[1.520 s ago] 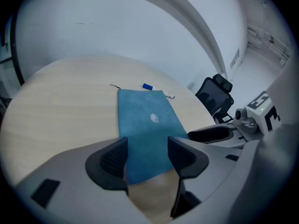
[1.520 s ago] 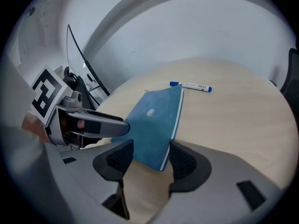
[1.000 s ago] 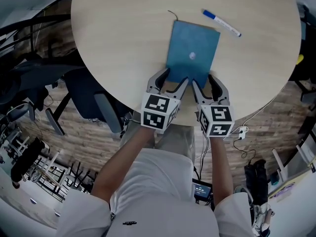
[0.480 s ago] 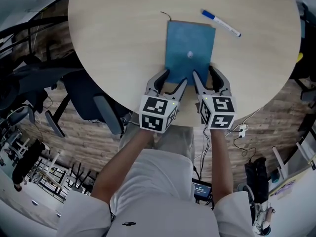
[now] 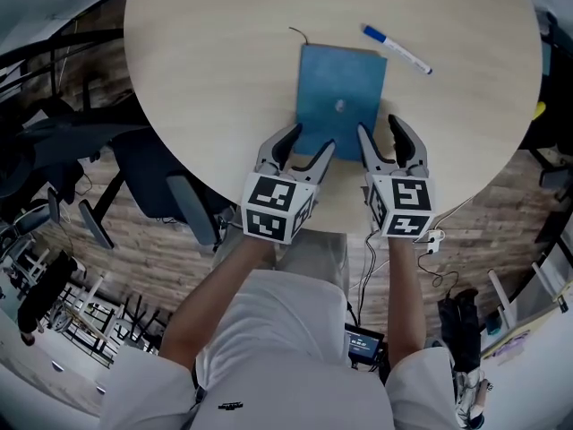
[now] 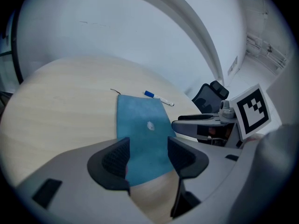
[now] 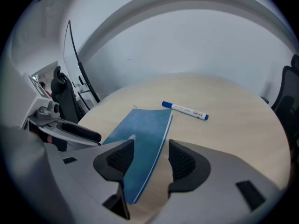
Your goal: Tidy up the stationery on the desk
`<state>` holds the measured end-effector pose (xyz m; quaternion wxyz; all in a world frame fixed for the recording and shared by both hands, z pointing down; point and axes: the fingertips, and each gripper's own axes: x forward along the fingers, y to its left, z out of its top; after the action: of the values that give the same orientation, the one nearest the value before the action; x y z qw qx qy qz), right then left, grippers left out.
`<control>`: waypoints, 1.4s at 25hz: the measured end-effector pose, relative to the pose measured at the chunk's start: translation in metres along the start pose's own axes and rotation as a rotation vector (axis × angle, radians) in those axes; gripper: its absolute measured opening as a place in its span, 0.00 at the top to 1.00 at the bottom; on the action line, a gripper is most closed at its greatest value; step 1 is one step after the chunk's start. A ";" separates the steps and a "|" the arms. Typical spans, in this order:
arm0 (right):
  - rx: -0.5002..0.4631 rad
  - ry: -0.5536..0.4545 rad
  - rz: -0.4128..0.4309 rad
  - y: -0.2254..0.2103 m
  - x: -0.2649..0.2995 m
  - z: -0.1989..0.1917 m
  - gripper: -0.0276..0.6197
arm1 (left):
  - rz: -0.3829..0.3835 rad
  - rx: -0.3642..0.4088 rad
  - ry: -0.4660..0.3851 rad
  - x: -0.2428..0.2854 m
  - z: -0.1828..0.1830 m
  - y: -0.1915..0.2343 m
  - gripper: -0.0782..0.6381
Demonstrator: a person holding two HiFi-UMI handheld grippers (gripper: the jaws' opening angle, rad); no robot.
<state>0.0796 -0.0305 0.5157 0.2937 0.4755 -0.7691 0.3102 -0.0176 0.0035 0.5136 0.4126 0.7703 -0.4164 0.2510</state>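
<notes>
A round, pale wooden bench (image 5: 215, 70) seen from above. A blue notebook (image 5: 340, 101) lies flat and closed on it, its long axis running from 6 o'clock, nearest the person, to 12 o'clock. A thin cord (image 5: 296, 32) trails from its far left corner. A marker pen (image 5: 397, 49) with a blue cap lies apart from the notebook at about 1 o'clock, pointing roughly from 10 to 4 o'clock.

Both grippers sit at the notebook's near short edge, aimed towards 12 o'clock. The left gripper (image 5: 309, 141) is released, jaws spread, with the near left part of the cover (image 6: 142, 134) showing flat between them. The right gripper (image 5: 380, 131) is also released, jaws spread either side of the notebook's right long edge (image 7: 140, 139).

Neither gripper is holding anything. The notebook lies straight ahead of both and equally near. The pen is closer to the right gripper, so that one looks better placed to fetch it.
</notes>
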 end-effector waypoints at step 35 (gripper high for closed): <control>-0.489 0.065 0.103 -0.104 0.060 0.070 0.71 | 0.051 -0.034 -0.053 0.046 0.069 -0.028 0.85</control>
<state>0.1415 -0.1531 0.5366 0.4084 0.3403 -0.8345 0.1447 0.0334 -0.0661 0.4981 0.4081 0.7587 -0.4507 0.2339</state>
